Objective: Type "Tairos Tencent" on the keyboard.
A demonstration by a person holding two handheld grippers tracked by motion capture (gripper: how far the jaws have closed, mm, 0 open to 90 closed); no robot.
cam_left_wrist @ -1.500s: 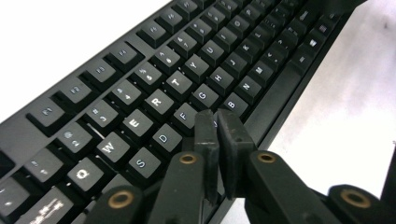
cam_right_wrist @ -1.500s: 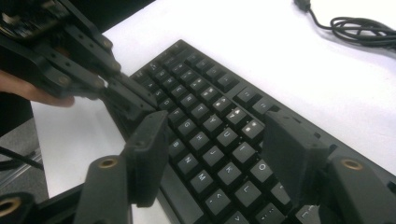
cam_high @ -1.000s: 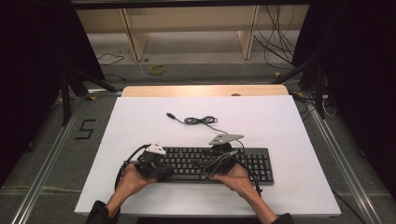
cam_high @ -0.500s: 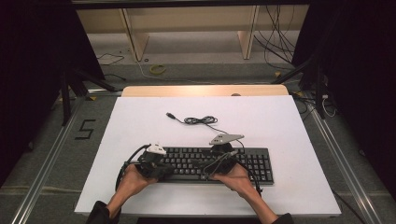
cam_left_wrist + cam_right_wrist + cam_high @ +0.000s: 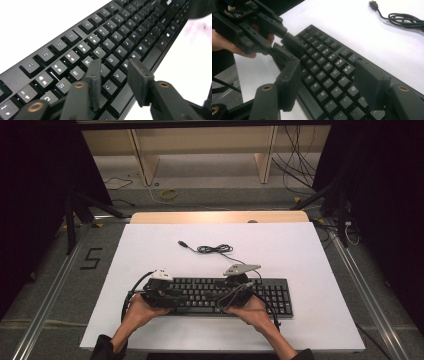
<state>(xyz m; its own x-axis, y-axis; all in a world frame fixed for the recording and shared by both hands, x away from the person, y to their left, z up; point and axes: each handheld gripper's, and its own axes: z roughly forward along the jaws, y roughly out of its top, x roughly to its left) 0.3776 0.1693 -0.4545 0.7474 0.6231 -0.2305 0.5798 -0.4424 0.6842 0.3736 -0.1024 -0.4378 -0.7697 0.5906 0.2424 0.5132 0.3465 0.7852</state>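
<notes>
Two grippers hover over a black rectangular plastic keyboard [image 5: 227, 296] on the white table [image 5: 310, 270]: left gripper [image 5: 115, 75] and right gripper [image 5: 329, 80], both with jaws parted, empty.

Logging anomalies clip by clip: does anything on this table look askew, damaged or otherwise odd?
Nothing looks damaged or spilled. The keyboard lies flat and roughly square to the table. Its cable lies loosely bundled behind it, plug unconnected. Both the left gripper and the right gripper hover open over the keys.
</notes>
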